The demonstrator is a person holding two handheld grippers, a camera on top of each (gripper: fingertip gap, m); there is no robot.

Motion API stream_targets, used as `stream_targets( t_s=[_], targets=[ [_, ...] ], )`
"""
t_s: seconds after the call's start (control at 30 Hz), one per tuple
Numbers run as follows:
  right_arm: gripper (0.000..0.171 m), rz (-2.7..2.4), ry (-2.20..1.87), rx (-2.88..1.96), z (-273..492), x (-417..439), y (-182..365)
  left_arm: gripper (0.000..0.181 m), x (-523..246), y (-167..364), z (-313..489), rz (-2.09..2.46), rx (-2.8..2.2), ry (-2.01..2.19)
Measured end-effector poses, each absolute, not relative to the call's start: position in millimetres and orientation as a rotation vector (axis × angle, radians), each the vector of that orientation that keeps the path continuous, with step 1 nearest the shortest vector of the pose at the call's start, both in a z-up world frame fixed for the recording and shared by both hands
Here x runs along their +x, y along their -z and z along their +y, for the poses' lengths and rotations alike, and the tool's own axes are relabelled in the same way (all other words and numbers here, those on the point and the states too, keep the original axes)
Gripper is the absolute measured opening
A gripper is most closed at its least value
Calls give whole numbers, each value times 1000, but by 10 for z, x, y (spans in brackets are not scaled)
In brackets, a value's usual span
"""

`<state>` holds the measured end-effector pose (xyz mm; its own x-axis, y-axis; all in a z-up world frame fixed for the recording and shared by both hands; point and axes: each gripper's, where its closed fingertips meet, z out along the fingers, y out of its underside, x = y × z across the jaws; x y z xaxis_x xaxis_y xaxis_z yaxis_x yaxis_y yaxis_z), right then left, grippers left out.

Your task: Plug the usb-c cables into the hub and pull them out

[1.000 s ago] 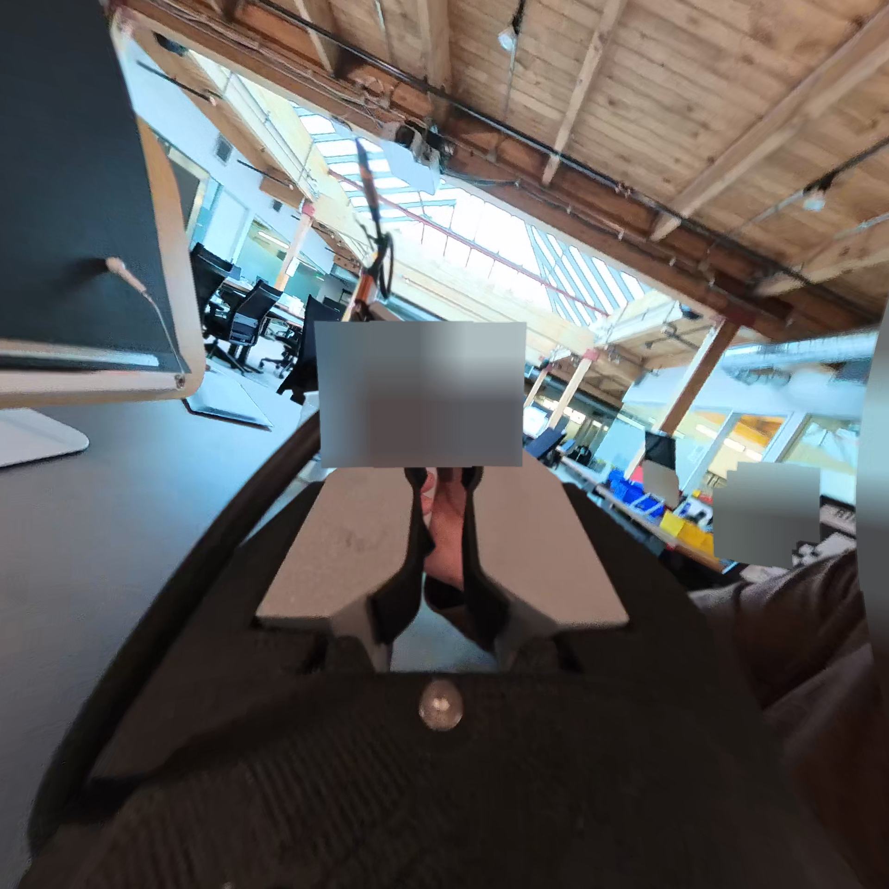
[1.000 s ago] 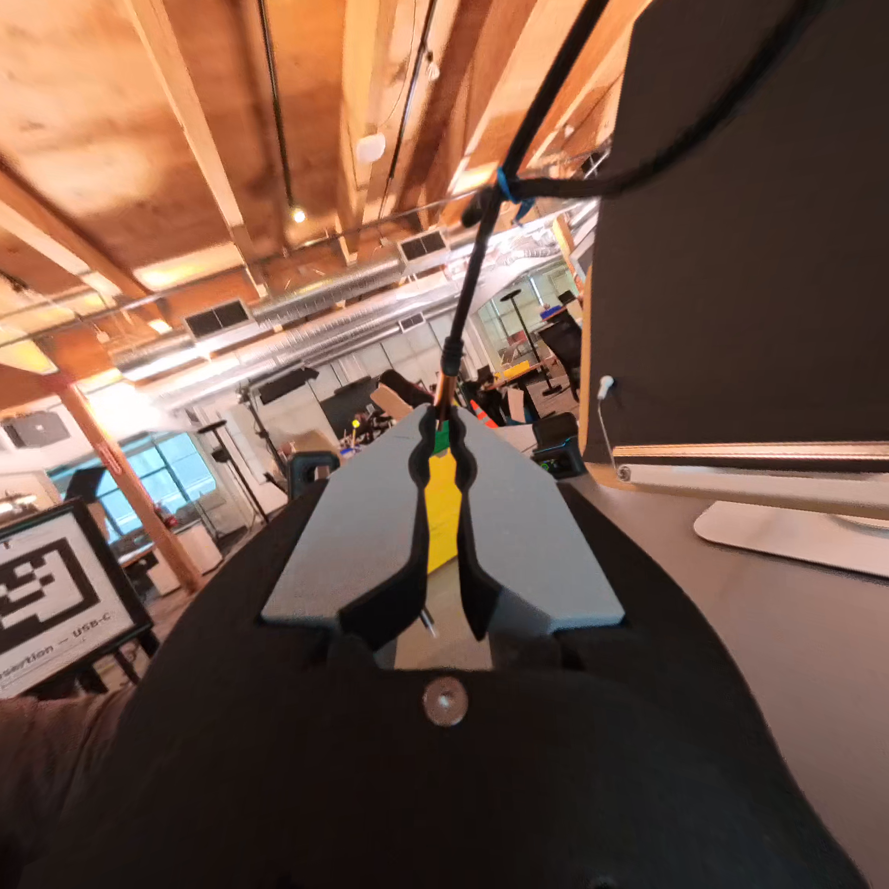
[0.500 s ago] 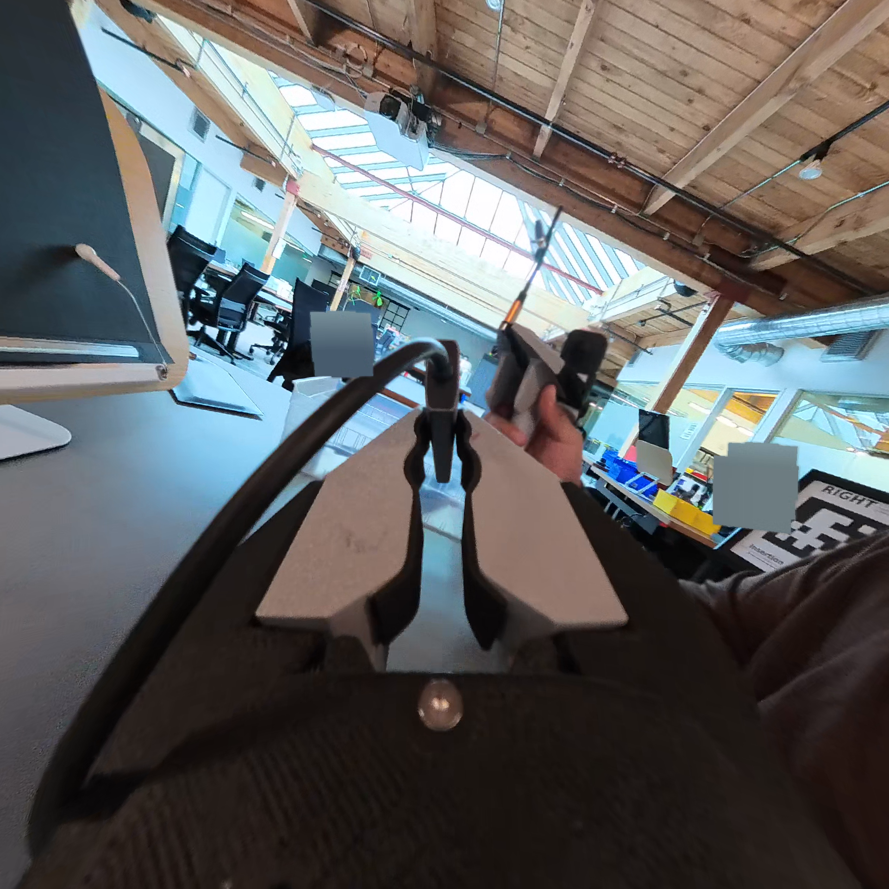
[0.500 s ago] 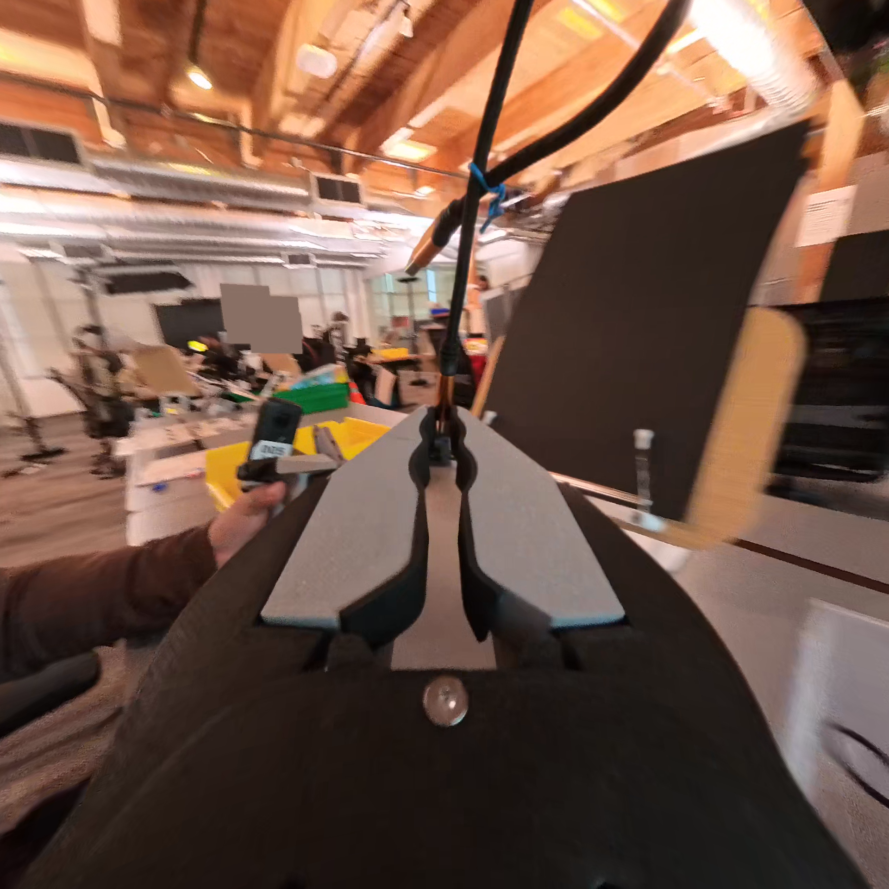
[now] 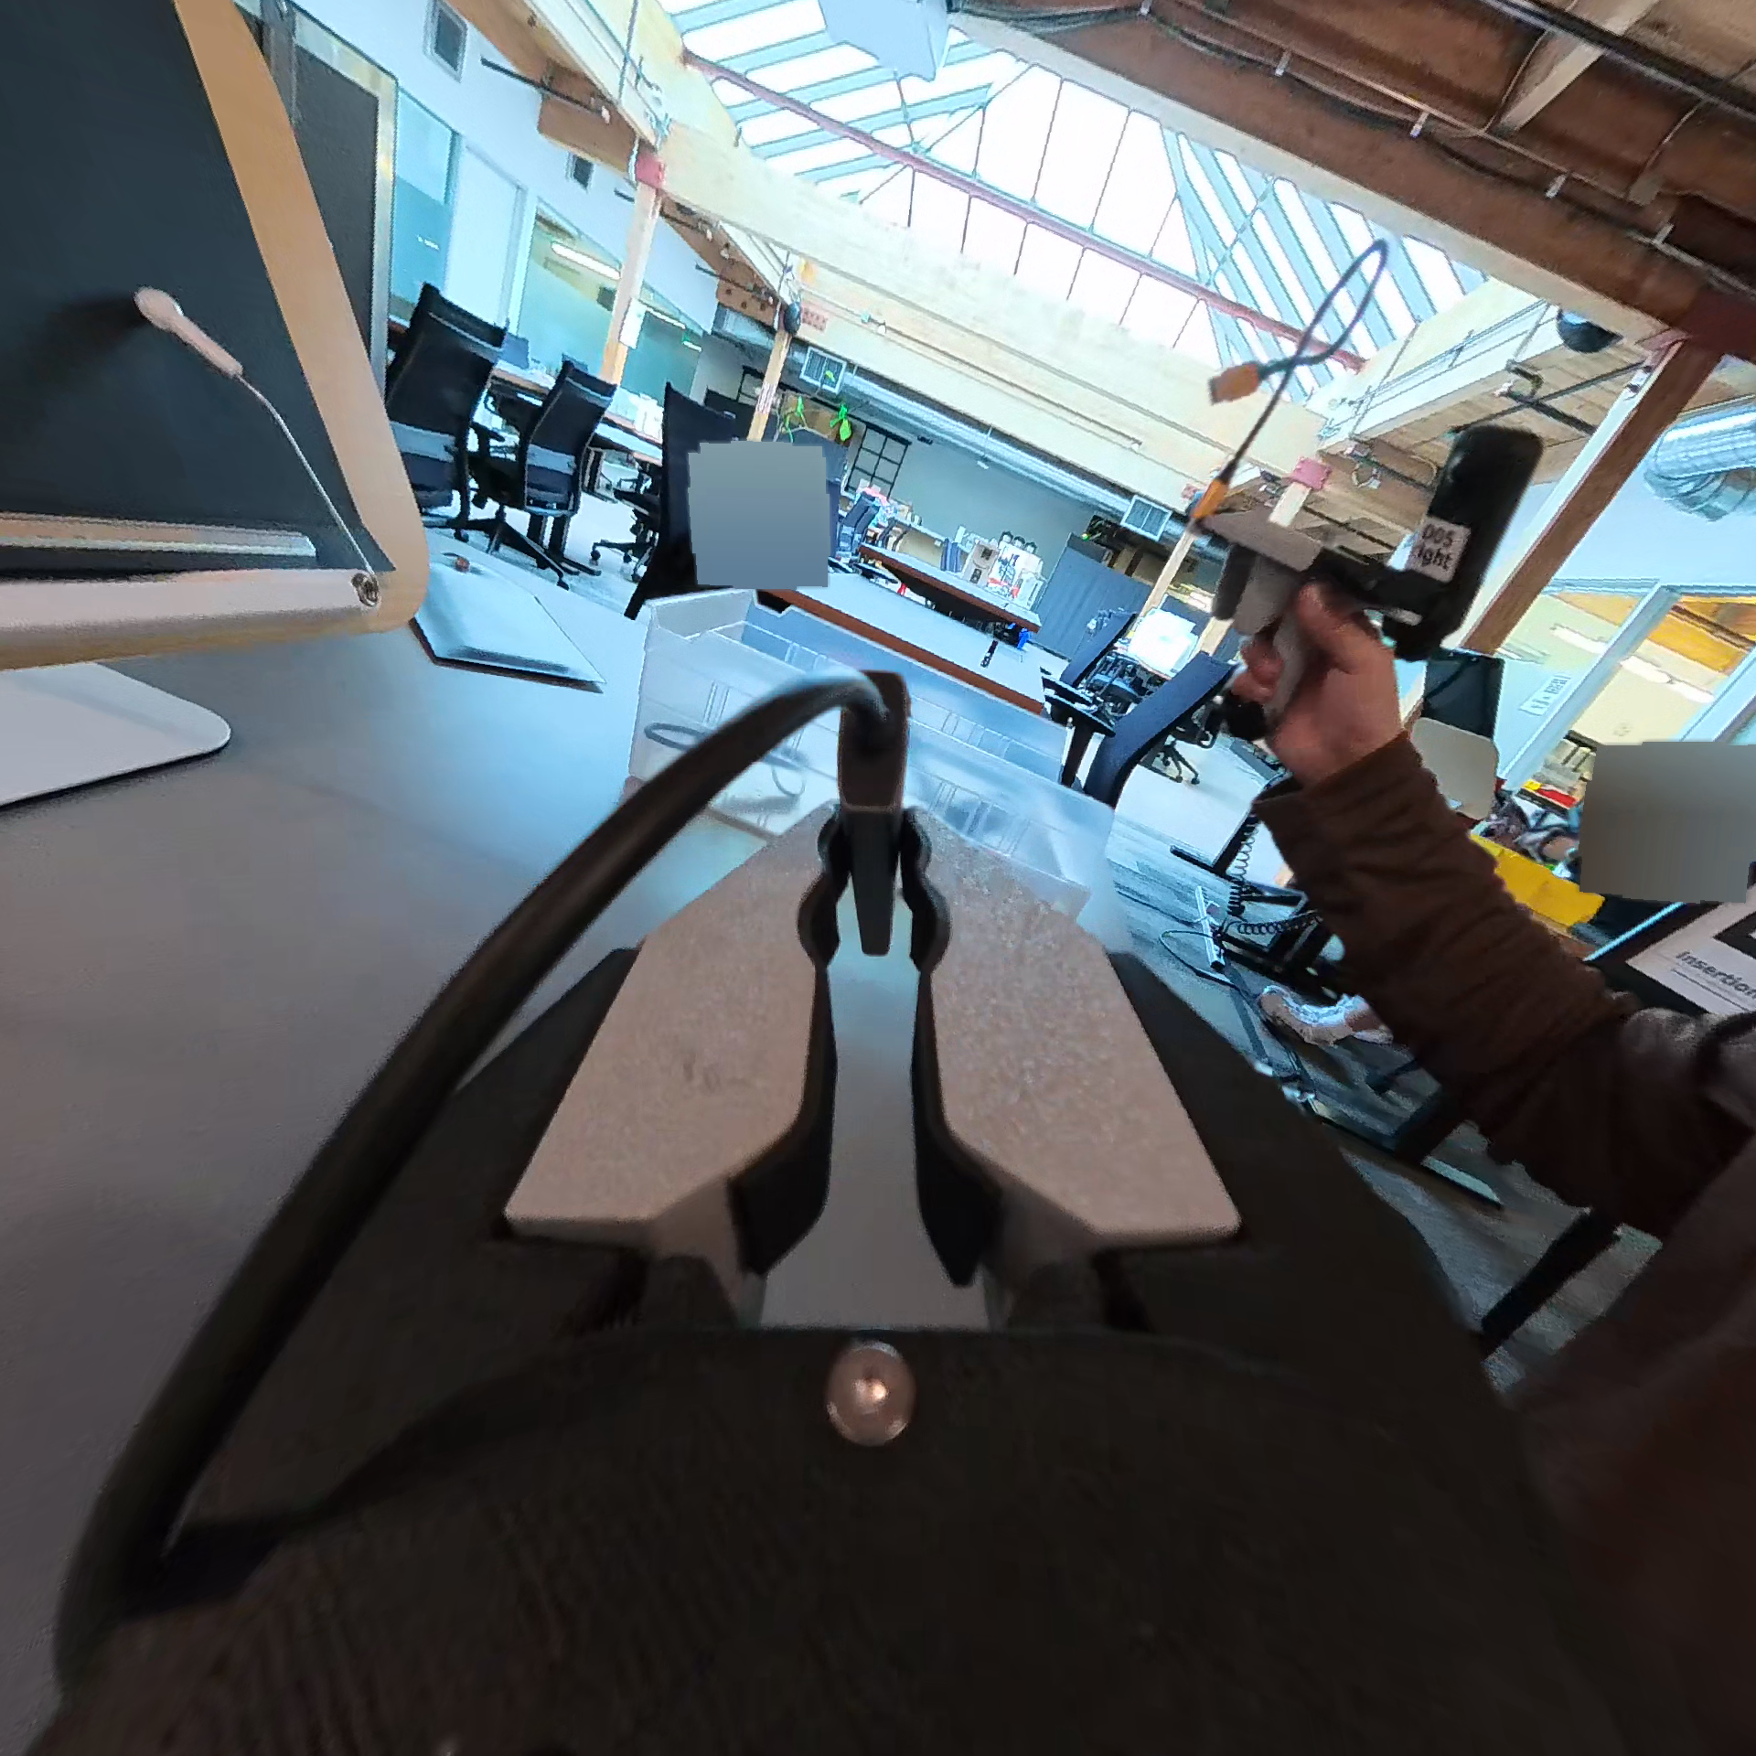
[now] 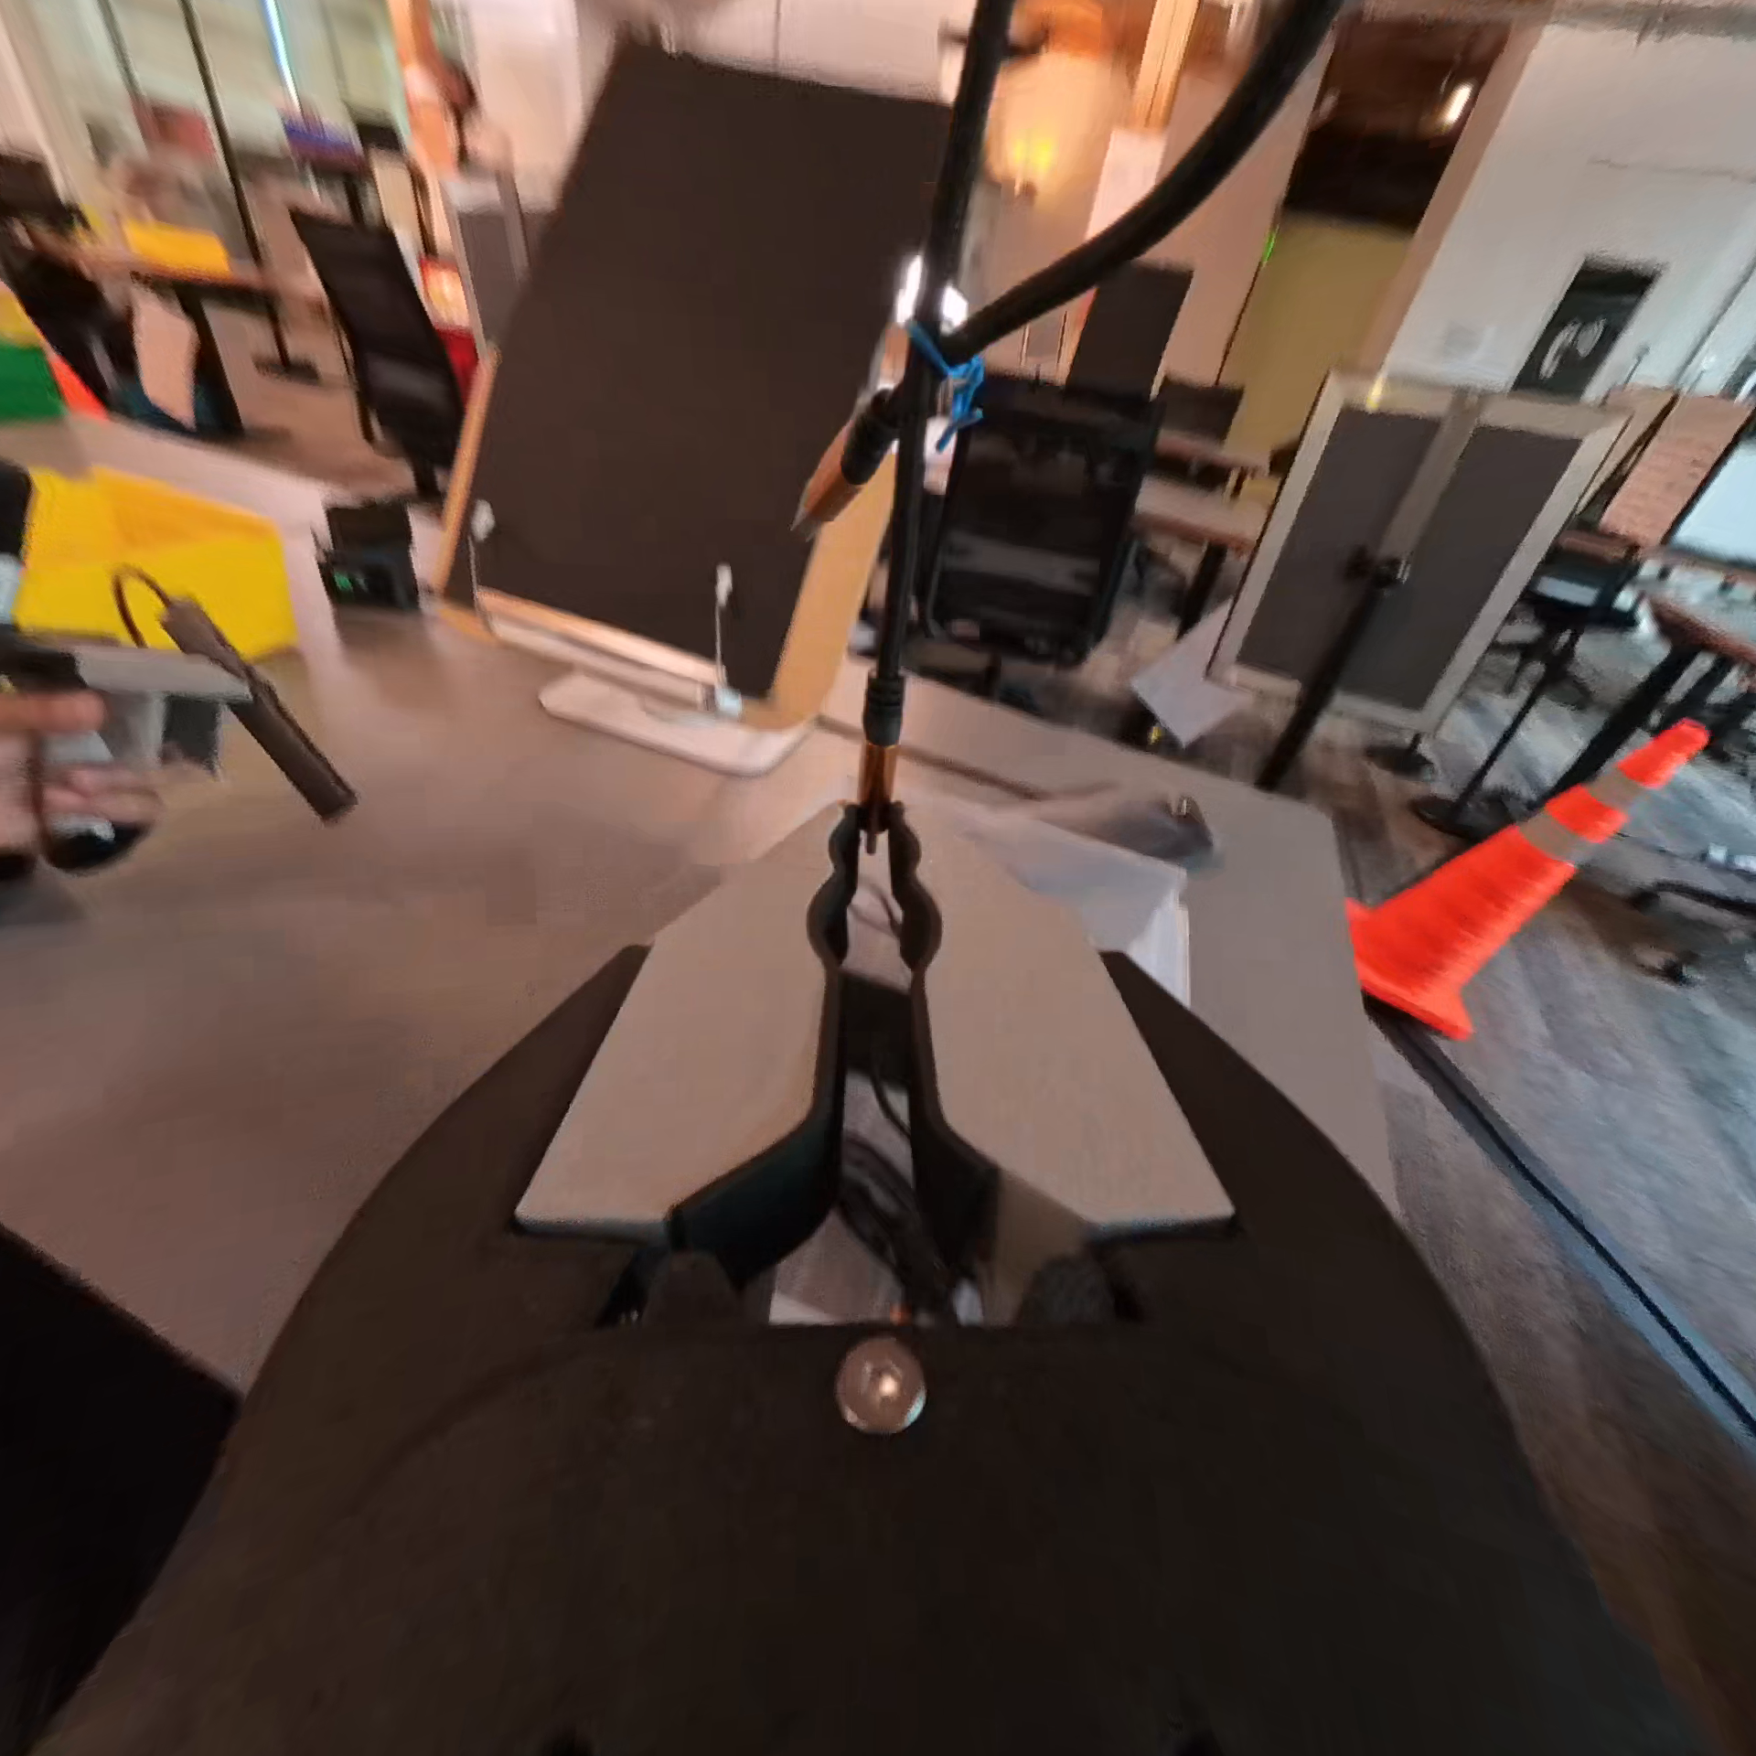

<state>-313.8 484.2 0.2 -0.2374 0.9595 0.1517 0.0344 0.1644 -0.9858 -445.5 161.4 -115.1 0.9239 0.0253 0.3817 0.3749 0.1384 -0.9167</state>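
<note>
— Worktop?
— Grey matte worktop [image 5: 238, 931], broad, mostly bare. Near its far edge a clear plastic bin [image 5: 703, 665]; at left a dark panel with pale wooden rim [image 5: 314, 314] propped on a white base.

— Left gripper?
— Left gripper [image 5: 872, 884], pressed together on the dark slim hub [image 5: 872, 855], held upright at the fingertips. Thick black lead [image 5: 532, 960] arching from the hub's top down to the left, over the worktop.

— Right gripper?
— Right gripper [image 6: 872, 836], pinching the copper-coloured plug of a thin black usb-c cable [image 6: 903, 532], raised in the air well apart from the hub. Cable rising straight from the tips; second copper plug [image 6: 836, 485] dangling loose higher up, bound to the cable with a blue tie [image 6: 955, 380].

— Room?
— Open office. Timber beam ceiling with skylight [image 5: 1045, 162]; rows of black office chairs [image 5: 532, 456] at long desks. Orange traffic cone [image 6: 1520, 874] on the carpet at right; yellow bins [image 6: 143, 561] at left. Right wrist view blurred throughout.

— Person?
— Brown sleeve [image 5: 1425, 912], hand [image 5: 1321, 684] around the right gripper's handle.
</note>
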Motion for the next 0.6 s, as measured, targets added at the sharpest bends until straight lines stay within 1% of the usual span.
stream_targets(
  t_s=[0.03, 0.1, 0.13, 0.17, 0.23, 0.3, 0.43, 0.5, 0.6],
  targets=[
    [1, -1558, -1178, -1051, 4898, -3157, 141, 8, -4455, 1168, 1621, -340, -1423, 261],
    [3, -1754, -1024, -1225, 5041, -3192, 653, 8, -4446, 1194, 1637, -336, -1435, 266],
    [16, -1850, -920, -1327, 5119, -3182, 955, 8, -4437, 1203, 1644, -331, -1440, 270],
    [22, -1928, -816, -1403, 5176, -3155, 1222, 7, -4428, 1210, 1650, -327, -1445, 274],
    [25, -1986, -691, -1432, 5216, -3136, 1504, 8, -4413, 1225, 1660, -319, -1454, 281],
    [27, -1927, -689, -1395, 5214, -3191, 1472, 8, -4404, 1250, 1676, -315, -1467, 285],
    [34, -1839, -859, -1382, 5060, -3307, 1183, 8, -4368, 1317, 1718, -306, -1495, 306],
    [36, -1858, -979, -1352, 4823, -3356, 1059, 8, -4332, 1325, 1738, -292, -1502, 322],
    [42, -1935, -1209, -1227, 4219, -3416, 897, 8, -4260, 1298, 1757, -257, -1495, 347]
  ],
)
